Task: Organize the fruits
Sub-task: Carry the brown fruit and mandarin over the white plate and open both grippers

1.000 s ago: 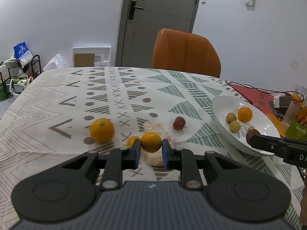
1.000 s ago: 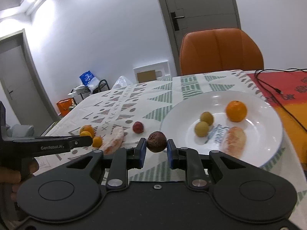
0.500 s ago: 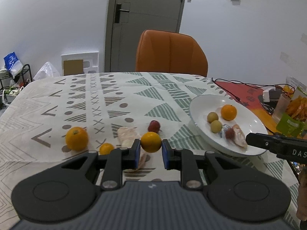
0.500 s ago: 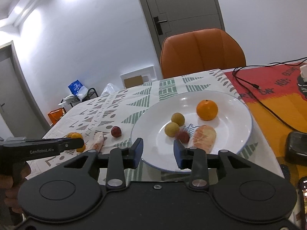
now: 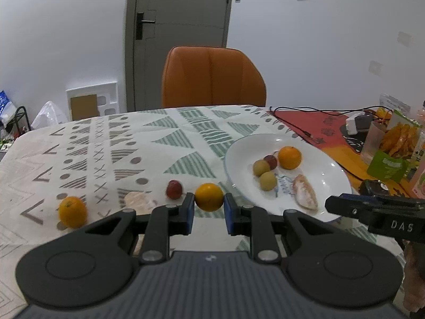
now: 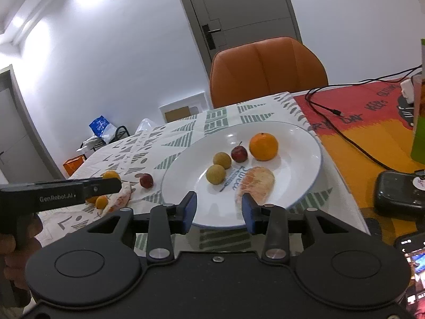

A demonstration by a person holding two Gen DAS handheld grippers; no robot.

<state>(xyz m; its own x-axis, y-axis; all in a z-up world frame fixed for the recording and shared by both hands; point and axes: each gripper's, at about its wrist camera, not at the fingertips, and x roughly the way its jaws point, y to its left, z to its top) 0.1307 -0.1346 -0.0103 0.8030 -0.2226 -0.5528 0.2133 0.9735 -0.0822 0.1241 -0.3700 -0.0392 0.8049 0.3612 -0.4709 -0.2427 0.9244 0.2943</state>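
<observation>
My left gripper (image 5: 209, 202) is shut on a small orange (image 5: 209, 196), held just left of the white plate (image 5: 332, 170). The plate (image 6: 305, 143) holds an orange (image 6: 263, 146), a dark red fruit (image 6: 239, 153), two yellow-green fruits (image 6: 222, 160) and a peeled citrus segment (image 6: 256, 183). My right gripper (image 6: 218, 208) stands open and empty over the plate's near rim. On the cloth to the left lie a red fruit (image 5: 174, 189), a larger orange (image 5: 72, 211) and another peeled segment (image 5: 138, 200).
An orange chair (image 5: 212, 77) stands behind the table. To the right of the plate a black cable (image 6: 345, 135) crosses a red and orange mat (image 6: 372, 122). A black device (image 6: 398, 194), a phone (image 6: 414, 255), a glass (image 5: 374, 141) and snack bags (image 5: 390, 164) sit there.
My right gripper opened, left the dark red fruit on the plate and drew back. My left gripper, still holding the orange, has swung right, nearer the plate.
</observation>
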